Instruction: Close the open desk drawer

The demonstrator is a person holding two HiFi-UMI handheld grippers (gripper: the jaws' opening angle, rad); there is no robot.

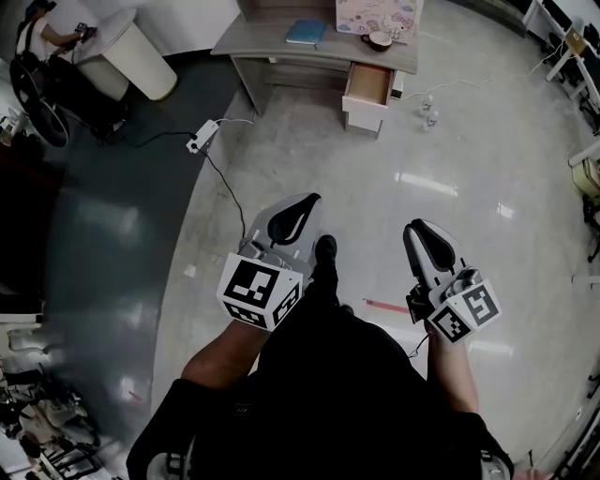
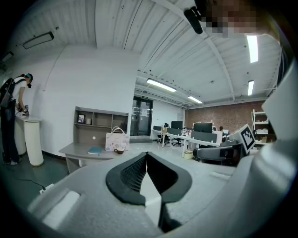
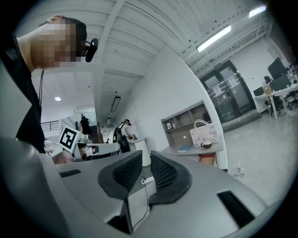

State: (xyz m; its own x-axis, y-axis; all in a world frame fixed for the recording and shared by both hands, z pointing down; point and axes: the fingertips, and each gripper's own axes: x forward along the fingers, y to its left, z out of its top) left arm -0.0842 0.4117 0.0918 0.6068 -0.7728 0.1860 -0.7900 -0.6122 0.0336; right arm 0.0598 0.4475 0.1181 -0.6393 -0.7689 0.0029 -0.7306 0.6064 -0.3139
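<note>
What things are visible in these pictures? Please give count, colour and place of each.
desk: one, grey, by the far wall
drawer: one, wood-coloured inside, open, desk's right
book: one, blue, on desk
bag: one, pale patterned, on desk
cup: one, dark, beside bag
power strip: one, white, floor left of desk
bottles: seemingly two, clear, floor by drawer
round stand: one, white, left of desk
other person: one, dark clothes, at round stand
left gripper: one, grey and black, shut, empty
right gripper: one, same colours, open, empty

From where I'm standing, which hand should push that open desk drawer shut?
Right, narrowly. The drawer hangs open at the right end of the desk, slightly toward the side of the right gripper. That gripper and the left gripper are both empty and far off.
</note>
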